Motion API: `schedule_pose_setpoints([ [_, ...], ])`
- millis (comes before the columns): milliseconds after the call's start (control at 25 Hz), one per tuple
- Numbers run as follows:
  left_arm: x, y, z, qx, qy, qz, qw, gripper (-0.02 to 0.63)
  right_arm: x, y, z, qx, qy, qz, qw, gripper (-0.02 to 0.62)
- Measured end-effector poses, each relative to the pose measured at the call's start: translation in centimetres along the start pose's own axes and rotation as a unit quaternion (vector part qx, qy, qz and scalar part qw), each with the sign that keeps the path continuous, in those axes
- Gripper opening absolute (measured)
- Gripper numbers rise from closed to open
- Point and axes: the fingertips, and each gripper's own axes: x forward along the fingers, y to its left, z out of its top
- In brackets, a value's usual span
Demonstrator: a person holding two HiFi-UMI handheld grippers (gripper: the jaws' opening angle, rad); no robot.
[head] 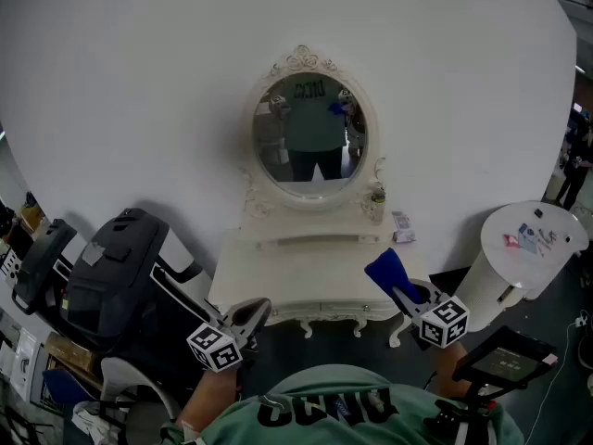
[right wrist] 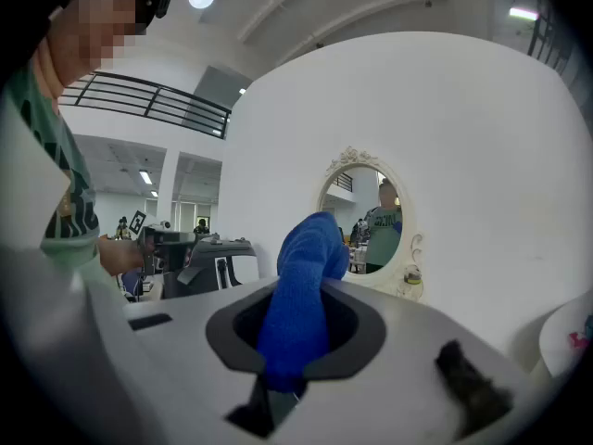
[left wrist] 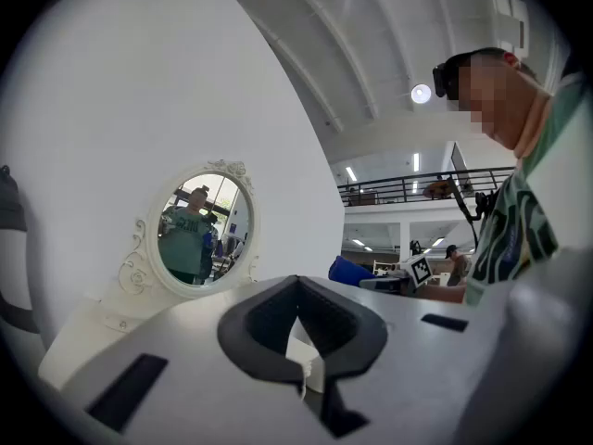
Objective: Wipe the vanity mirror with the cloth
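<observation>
Both tongs hover low in front of the vanity. L gripper [head: 254, 310] has its jaws drawn together w/ nothing btwn them. R gripper [head: 401, 295] is clamped on the fuzzy blue cloth [head: 387, 271], which sticks up past the jaws over the tabletop's right front corner, well apart from the glass.

Behind it all is the big curved white wall [head: 139, 82]. The cream carved vanity table [head: 301, 276] stands against it. A black padded chair [head: 116, 267] sits just left of the table, and a white round pedestal [head: 519, 248] is off to the right. The oval vanity mirror in an ornate cream frame [head: 310, 128] stands upright at the table's back (reflecting a person in a green top).
</observation>
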Motion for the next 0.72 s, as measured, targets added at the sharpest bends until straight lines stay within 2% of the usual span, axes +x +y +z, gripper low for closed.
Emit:
schedule_pose_setpoints([
  [280,0.2,0.3,0.1,0.000,-0.002,0.007,1.0000,0.000,0.7,-0.3,0.0,0.001,-0.001,0.009,1.000,0.049],
  [520,0.9,0.5,-0.3,-0.001,0.001,0.015,0.9999,0.000,1.4,-0.3,0.2,0.015,-0.010,0.040,0.999,0.049],
  [720,2.7,0.3,-0.3,0.002,0.001,0.015,0.9999,0.000,1.0,-1.6,-0.1,0.015,-0.009,0.048,0.999,0.049],
])
